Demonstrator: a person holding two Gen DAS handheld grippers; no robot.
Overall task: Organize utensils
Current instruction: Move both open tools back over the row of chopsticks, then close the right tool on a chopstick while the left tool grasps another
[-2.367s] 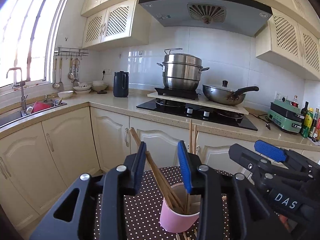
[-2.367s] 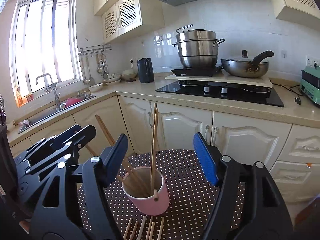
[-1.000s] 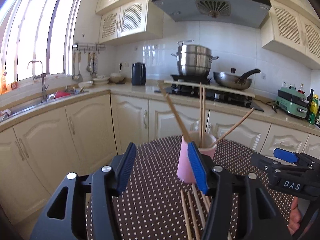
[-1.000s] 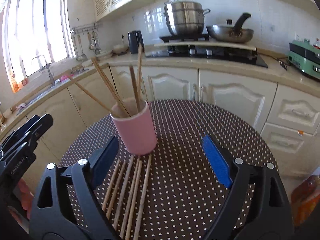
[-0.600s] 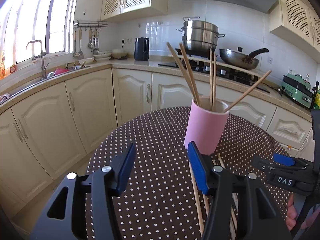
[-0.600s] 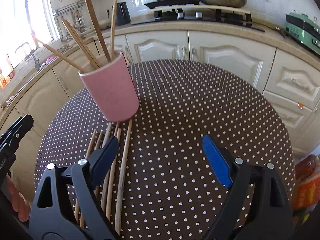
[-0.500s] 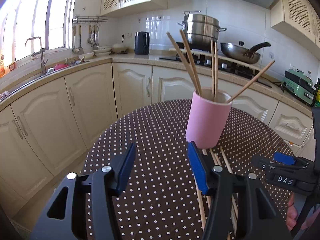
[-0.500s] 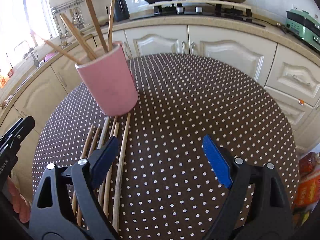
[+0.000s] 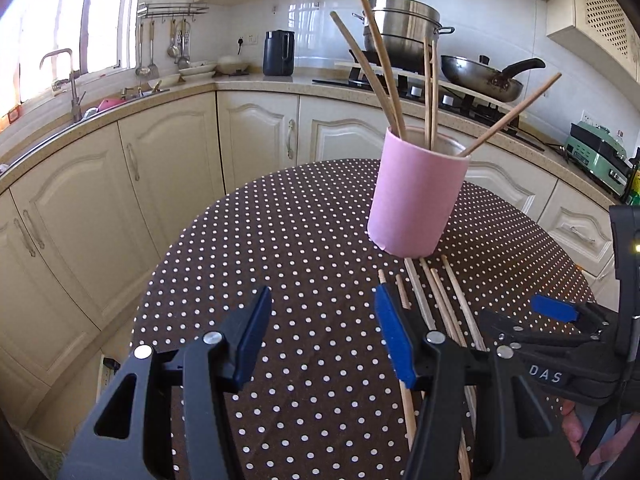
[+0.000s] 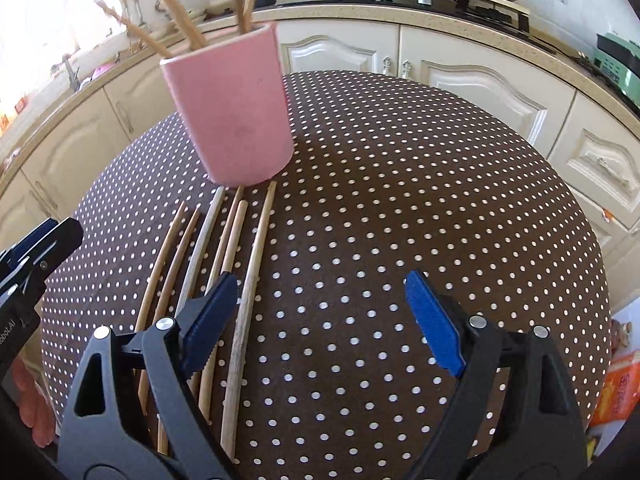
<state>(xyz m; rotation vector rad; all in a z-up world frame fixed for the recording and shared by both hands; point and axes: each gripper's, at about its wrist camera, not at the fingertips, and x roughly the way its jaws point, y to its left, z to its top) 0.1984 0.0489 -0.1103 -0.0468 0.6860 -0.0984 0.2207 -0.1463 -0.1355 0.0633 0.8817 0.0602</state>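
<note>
A pink cup [image 9: 416, 196] stands upright on the round dotted table [image 9: 304, 240] and holds several wooden chopsticks [image 9: 384, 68]. It also shows in the right wrist view [image 10: 232, 108]. Several loose chopsticks [image 10: 252, 272] lie side by side on the table in front of the cup, also seen in the left wrist view [image 9: 440, 300]. My left gripper [image 9: 320, 340] is open and empty, low over the table, left of the loose chopsticks. My right gripper [image 10: 320, 320] is open and empty, its left finger over the loose chopsticks.
Cream kitchen cabinets [image 9: 160, 168] curve behind the table. The counter holds a sink [image 9: 72, 92], a dark kettle [image 9: 278, 52], a steel pot [image 9: 404, 24] and a wok [image 9: 484, 76] on the stove. An orange packet [image 10: 616, 392] lies beyond the table's right edge.
Both grippers have dropped from above the cup toward the table and pulled back. The cup now stands ahead of them and the loose chopsticks have come into view beneath the fingers.
</note>
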